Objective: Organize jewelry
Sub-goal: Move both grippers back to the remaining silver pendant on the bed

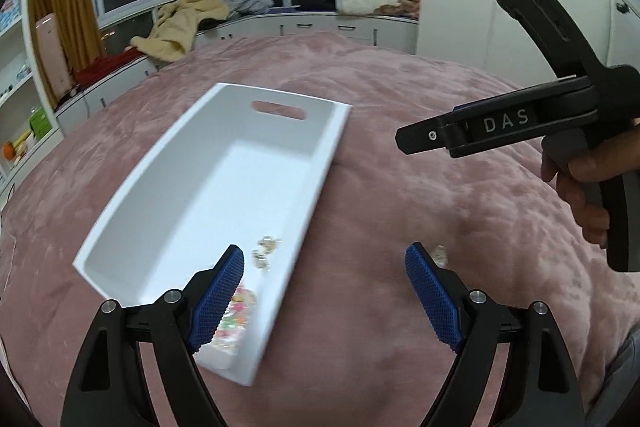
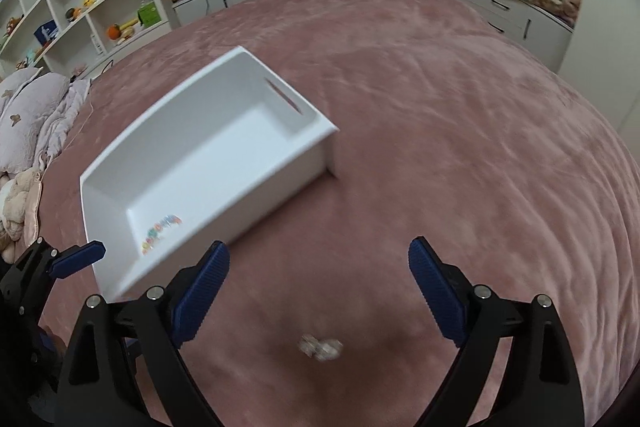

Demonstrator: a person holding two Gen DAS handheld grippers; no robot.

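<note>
Both pairs of blue-padded fingers spread wide and empty above a pink plush bed.

In the left wrist view, the left gripper (image 1: pixel 324 291) has its fingers (image 1: pixel 218 301) wide apart with nothing between them; its left pad overlaps the near corner of a white rectangular plastic bin with a slot handle (image 1: pixel 188 171), which sits left of centre on the pink plush bedspread (image 1: pixel 420 187). Inside the bin's near end lie a multicoloured bead bracelet (image 1: pixel 240 307) and a small pale metallic trinket (image 1: pixel 266 251). In the right wrist view, the right gripper (image 2: pixel 320 291) is likewise wide and empty, and a small clear, sparkly jewelry piece (image 2: pixel 320 346) lies on the bedspread at lower centre, outside the bin, blurred. A hand (image 1: pixel 580 183) holds the right gripper at the right edge of the left view.
</note>
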